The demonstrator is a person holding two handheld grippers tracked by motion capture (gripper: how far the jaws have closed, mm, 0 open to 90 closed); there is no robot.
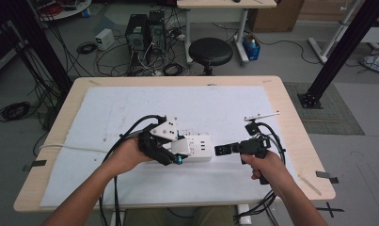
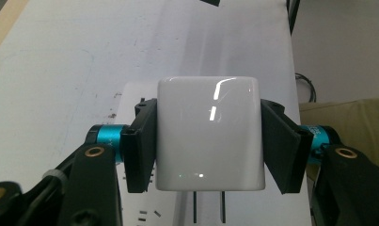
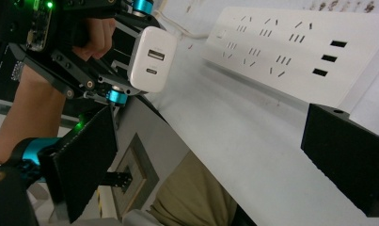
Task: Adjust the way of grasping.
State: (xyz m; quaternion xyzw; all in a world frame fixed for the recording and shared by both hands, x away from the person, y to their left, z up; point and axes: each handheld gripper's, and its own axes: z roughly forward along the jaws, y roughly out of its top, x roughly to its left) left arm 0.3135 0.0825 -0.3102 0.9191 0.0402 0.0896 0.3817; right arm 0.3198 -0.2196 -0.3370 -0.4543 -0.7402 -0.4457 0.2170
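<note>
A white charger (image 2: 209,134) sits clamped between the left gripper's (image 1: 170,151) jaws, prongs toward a white power strip (image 1: 197,146) on the padded table (image 1: 225,108). The right gripper (image 1: 221,150), jaws apart and empty, points at the strip's end.

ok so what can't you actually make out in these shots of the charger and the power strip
- Charger prongs: left gripper view, cut off by the bottom edge, so their tips and the socket they aim at are hidden.
- Power strip left end: high view, covered by the left gripper and the charger.
- Power strip's right end: right gripper view, cut off by the frame edge.
- Right gripper jaw gap: high view, too small to judge.
</note>
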